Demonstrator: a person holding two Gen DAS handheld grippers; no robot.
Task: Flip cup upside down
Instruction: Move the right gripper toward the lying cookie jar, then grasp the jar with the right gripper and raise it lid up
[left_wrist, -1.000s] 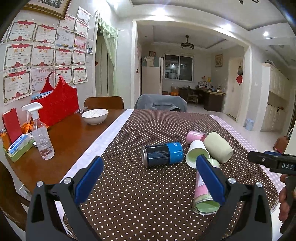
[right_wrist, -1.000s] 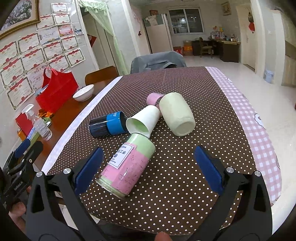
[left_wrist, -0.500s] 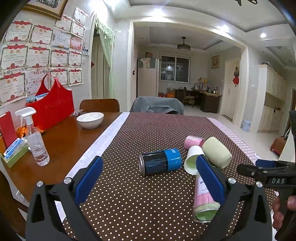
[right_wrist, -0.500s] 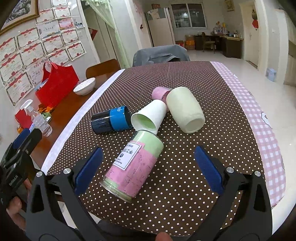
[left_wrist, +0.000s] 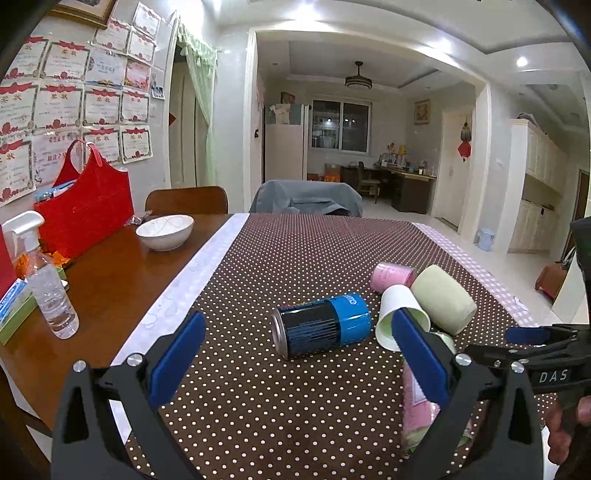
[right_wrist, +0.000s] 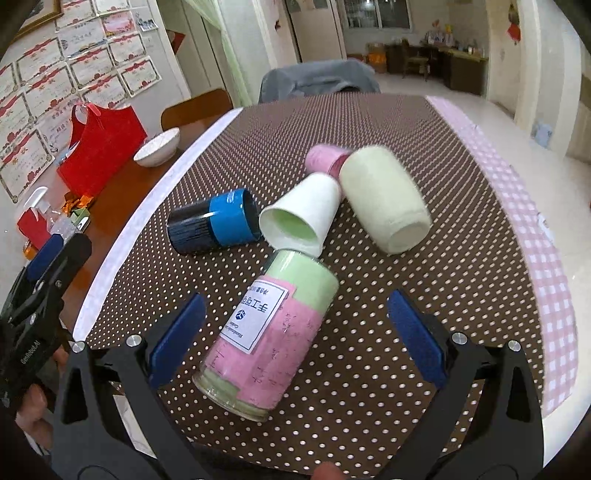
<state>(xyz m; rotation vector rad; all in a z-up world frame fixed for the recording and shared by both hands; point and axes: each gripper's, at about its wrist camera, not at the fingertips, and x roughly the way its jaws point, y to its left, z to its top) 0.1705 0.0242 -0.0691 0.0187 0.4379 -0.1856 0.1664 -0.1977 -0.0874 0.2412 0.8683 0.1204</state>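
Observation:
Several cups lie on their sides on the brown dotted tablecloth (right_wrist: 388, 332). A pink and green labelled cup (right_wrist: 269, 343) lies nearest, between the fingers of my open right gripper (right_wrist: 295, 339). Behind it are a white paper cup (right_wrist: 303, 218), a black and blue cup (right_wrist: 214, 227), a pale green cup (right_wrist: 384, 199) and a small pink cup (right_wrist: 325, 158). My left gripper (left_wrist: 295, 358) is open and empty, facing the black and blue cup (left_wrist: 321, 328). The white cup (left_wrist: 397, 312) and pale green cup (left_wrist: 443, 304) lie to its right.
On the bare wooden table at the left stand a white bowl (left_wrist: 165, 232), a red bag (left_wrist: 83, 210) and a spray bottle (left_wrist: 48, 291). A chair with a grey cover (left_wrist: 306, 197) stands at the far end. The table edge runs along the right side (right_wrist: 561, 398).
The right gripper has moved forward and lower, so the pink and green cup now lies between its fingers. The left gripper has dropped and tilted up slightly. No cup has moved.

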